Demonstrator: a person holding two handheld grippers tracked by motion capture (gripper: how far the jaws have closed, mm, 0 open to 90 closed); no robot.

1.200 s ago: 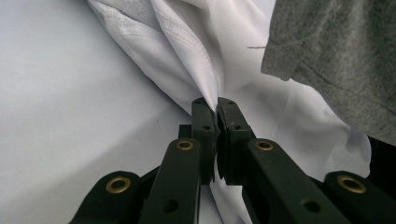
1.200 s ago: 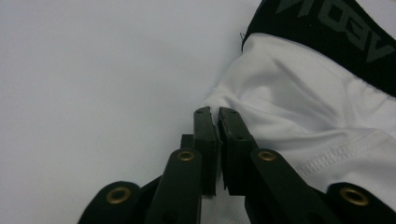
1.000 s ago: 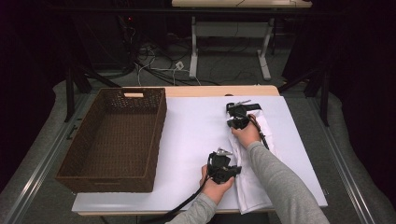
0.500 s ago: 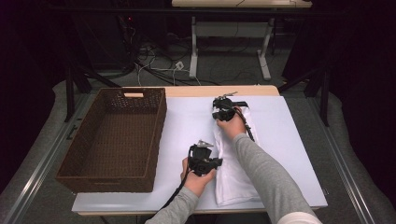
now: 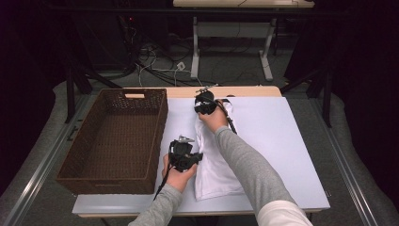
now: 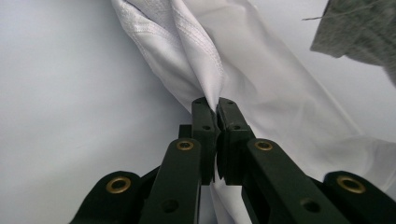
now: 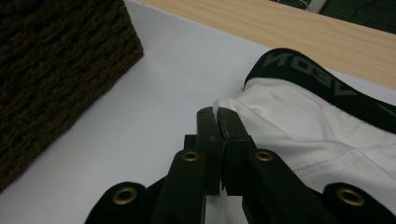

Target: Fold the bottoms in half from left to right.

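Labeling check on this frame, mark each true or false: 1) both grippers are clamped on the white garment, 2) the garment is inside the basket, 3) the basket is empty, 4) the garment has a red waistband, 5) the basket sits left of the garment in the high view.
1) True. The left gripper pinches a bunched fold of the white garment, and the right gripper is shut on its edge near the waistband.
2) False. It lies on the white table, beside the basket.
3) True. Nothing shows inside the wicker basket.
4) False. The waistband is black with grey lettering.
5) True. The basket is on the table's left part, the garment to its right.
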